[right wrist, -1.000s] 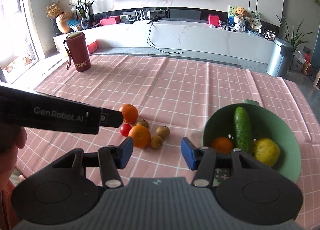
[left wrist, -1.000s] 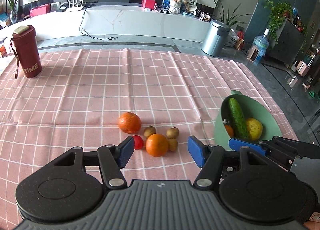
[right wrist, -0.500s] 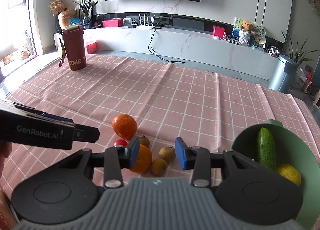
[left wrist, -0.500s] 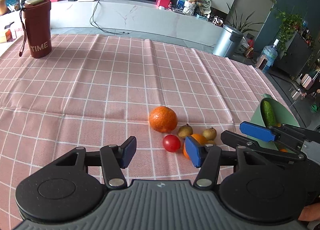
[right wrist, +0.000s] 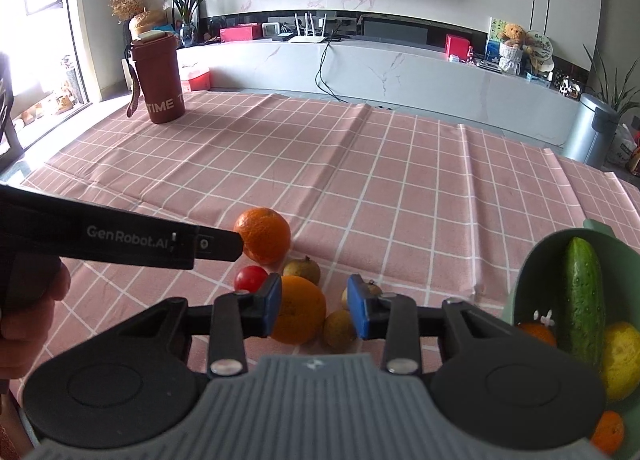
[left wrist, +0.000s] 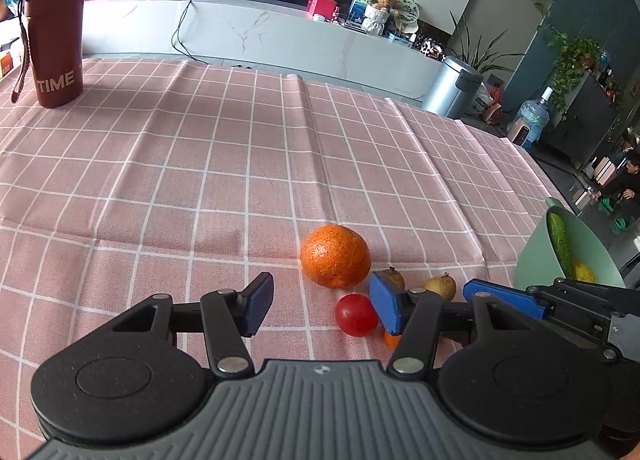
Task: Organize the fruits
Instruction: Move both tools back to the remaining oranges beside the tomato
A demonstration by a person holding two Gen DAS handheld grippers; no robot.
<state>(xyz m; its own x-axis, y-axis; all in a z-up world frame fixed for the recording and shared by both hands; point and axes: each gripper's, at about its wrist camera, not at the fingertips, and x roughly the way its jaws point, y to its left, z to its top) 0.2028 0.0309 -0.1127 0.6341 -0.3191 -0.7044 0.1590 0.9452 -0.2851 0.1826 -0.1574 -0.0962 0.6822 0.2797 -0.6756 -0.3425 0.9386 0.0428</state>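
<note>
On the pink checked cloth lie a large orange point(left wrist: 335, 255) point(right wrist: 263, 235), a red cherry tomato point(left wrist: 355, 315) point(right wrist: 250, 278), a second orange point(right wrist: 298, 309) and three small brown fruits point(right wrist: 302, 270). My left gripper point(left wrist: 323, 308) is open and empty, low over the cloth just left of the tomato. My right gripper point(right wrist: 314, 310) is open, its fingers on either side of the second orange without closing on it. The green bowl point(right wrist: 532, 280) point(left wrist: 576, 256) at the right holds a cucumber point(right wrist: 582, 296), a yellow fruit point(right wrist: 622, 356) and small oranges.
A dark red TIME bottle point(left wrist: 56, 40) point(right wrist: 158, 78) stands at the cloth's far left. The left tool's black arm point(right wrist: 120, 238) crosses the right wrist view at the left, its tip by the large orange. A metal bin point(left wrist: 452, 86) stands beyond the table.
Both grippers have moved forward and lower toward the fruit pile. The right gripper's fingers have narrowed around the second orange. The left gripper has shifted left, so the bowl slid to the frame's right edge.
</note>
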